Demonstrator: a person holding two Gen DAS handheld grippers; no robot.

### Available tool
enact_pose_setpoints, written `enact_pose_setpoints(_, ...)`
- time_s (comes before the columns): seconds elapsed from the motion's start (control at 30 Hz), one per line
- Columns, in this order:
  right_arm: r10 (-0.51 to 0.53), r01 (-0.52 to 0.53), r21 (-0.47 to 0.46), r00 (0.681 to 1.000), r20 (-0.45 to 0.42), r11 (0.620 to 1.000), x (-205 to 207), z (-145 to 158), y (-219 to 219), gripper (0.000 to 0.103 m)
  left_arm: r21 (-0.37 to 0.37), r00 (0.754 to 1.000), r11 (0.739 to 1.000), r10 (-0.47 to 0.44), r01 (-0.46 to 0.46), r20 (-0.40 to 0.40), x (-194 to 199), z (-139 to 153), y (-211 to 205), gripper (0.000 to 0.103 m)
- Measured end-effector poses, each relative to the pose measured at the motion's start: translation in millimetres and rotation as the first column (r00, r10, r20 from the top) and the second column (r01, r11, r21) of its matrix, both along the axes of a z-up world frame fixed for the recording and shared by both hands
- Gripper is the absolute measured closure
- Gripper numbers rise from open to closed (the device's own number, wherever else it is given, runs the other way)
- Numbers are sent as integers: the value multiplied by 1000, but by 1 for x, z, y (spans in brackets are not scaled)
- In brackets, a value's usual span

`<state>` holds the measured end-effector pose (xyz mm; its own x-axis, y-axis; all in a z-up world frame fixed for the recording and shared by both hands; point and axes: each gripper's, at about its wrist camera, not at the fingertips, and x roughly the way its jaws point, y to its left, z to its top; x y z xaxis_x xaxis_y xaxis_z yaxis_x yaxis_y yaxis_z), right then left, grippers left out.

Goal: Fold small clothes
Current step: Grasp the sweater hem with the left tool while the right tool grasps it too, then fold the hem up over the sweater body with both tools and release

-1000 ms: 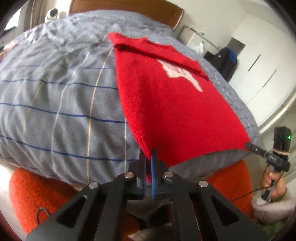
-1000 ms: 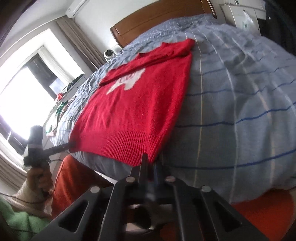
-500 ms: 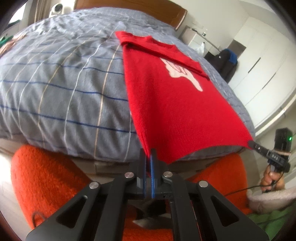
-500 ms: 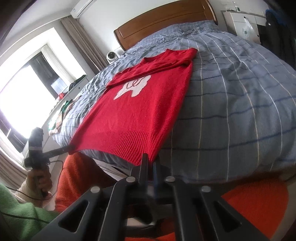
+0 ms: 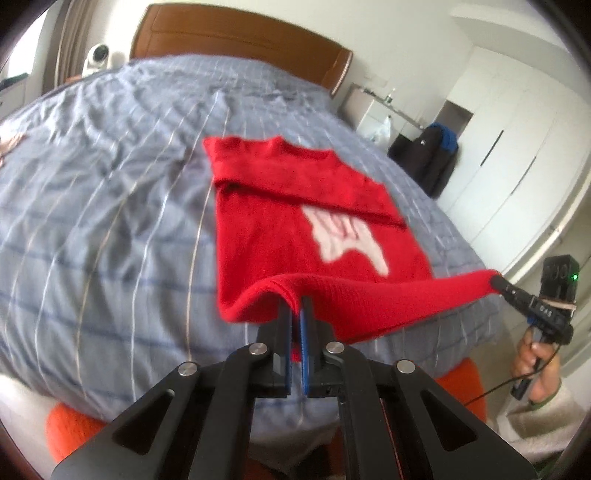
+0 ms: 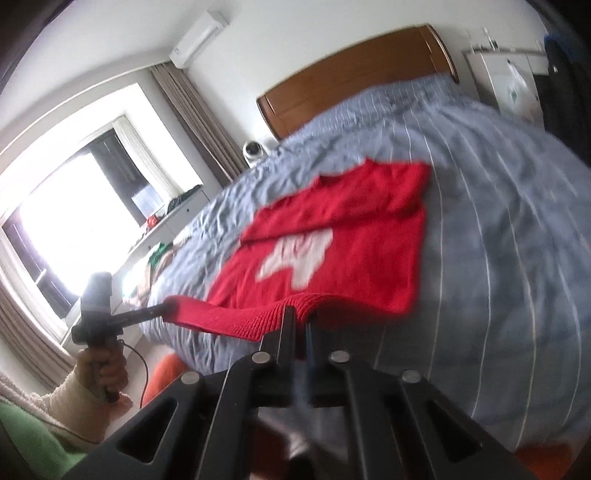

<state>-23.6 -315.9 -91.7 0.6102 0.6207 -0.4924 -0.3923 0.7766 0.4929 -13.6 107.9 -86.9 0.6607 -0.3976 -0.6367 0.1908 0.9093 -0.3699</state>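
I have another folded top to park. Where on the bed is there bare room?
Bare quilt lies left of the sweater, running up to the headboard. More lies right of it in the right wrist view, toward the bed's far side. The near edge is crowded: left gripper and right gripper hold the hem there.

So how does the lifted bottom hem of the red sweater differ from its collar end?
The bottom hem hangs raised above the bed, stretched between the left tool and right tool; the collar end lies flat. The hem is ribbed; the collar end carries folded sleeves. Both are red knit.
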Motion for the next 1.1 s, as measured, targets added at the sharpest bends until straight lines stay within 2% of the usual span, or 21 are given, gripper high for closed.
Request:
enact_pose_setpoints(0.13,-18,18,-6,1000,16,1000,15,6,-3,99,3,1000,1000,-10,10,24,6,7,0,102)
enact_pose_setpoints(0.43,-43,43,-1,999,-16,999,31,1,-8,99,13,999,1000,-29,29,25,20,10,-4,102)
enact_pose_setpoints(0.57,-46,46,0,999,-30,999,48,2,-8,99,4,999,999,-41,41,31,44,20,-1,102)
enact_pose_setpoints(0.73,-60,61,18,997,-53,998,108,9,-9,99,4,1000,1000,-14,14,24,111,32,2,102)
enact_pose_setpoints(0.8,-72,76,47,994,-86,996,149,6,-11,99,18,1000,1000,5,-5,14,146,33,-1,102)
enact_pose_setpoints(0.9,-91,103,78,986,-137,992,207,-2,-13,99,42,999,998,44,-43,-14,199,26,-4,102)
enact_pose_setpoints(1.0,-126,138,65,978,-170,988,258,-14,-13,99,47,995,994,96,-94,-41,248,13,-5,102)
enact_pose_setpoints(1.07,-151,162,51,973,-177,985,293,-25,-11,99,61,990,990,129,-126,-51,283,0,-9,99)
enact_pose_setpoints(1.1,-166,179,58,970,-180,982,310,-31,-10,99,76,985,984,164,-159,-57,297,-7,-9,91)
